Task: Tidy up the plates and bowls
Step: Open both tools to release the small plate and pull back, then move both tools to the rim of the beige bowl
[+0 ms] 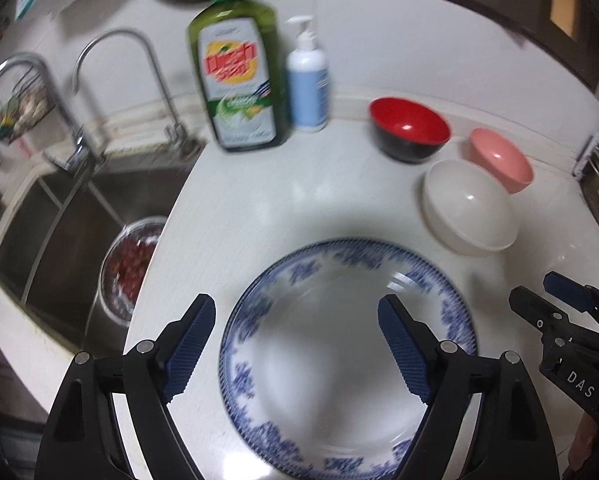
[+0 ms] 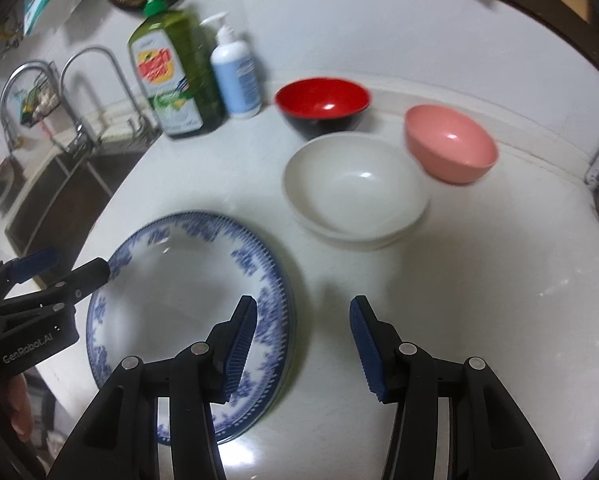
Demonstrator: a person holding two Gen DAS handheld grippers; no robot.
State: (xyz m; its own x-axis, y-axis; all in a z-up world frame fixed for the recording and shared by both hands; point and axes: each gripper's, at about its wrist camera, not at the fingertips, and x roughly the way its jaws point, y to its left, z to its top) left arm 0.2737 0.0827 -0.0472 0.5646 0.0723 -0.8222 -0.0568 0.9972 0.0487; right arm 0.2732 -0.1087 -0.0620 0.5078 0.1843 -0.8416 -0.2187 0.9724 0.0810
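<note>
1. While both claws hang over the white tabletop with nothing in them, the blue-patterned plate lies flat near the tabletop's front edge, close to the corner by the sink. In the right wrist view extra rims show under its near edge, so it looks like a stack of plates rather than one.
2. The plate looks like glazed ceramic: stiff, fairly heavy, slick and liable to chip. I judge the raised rim the only place to take hold, one finger above and one below, since the flat middle offers no purchase.
3. The left claw is released, jaws spread wide. Seen from its own camera, its right finger overlaps the plate's well and its left finger sits just outside the left rim, so the plate's left part lies between them; whether it hovers or touches I cannot tell.
4. The right claw is also released and wide. Its left finger is over the plate's right rim, its right finger over bare tabletop beside the plate.
5. The bowls stand toward the back right of the tabletop: a white bowl nearest the plate, seemingly two nested; a pink bowl just beside it; a red-and-black bowl behind, near the back edge. All look light, smooth and easy to pinch at the lip.
</note>
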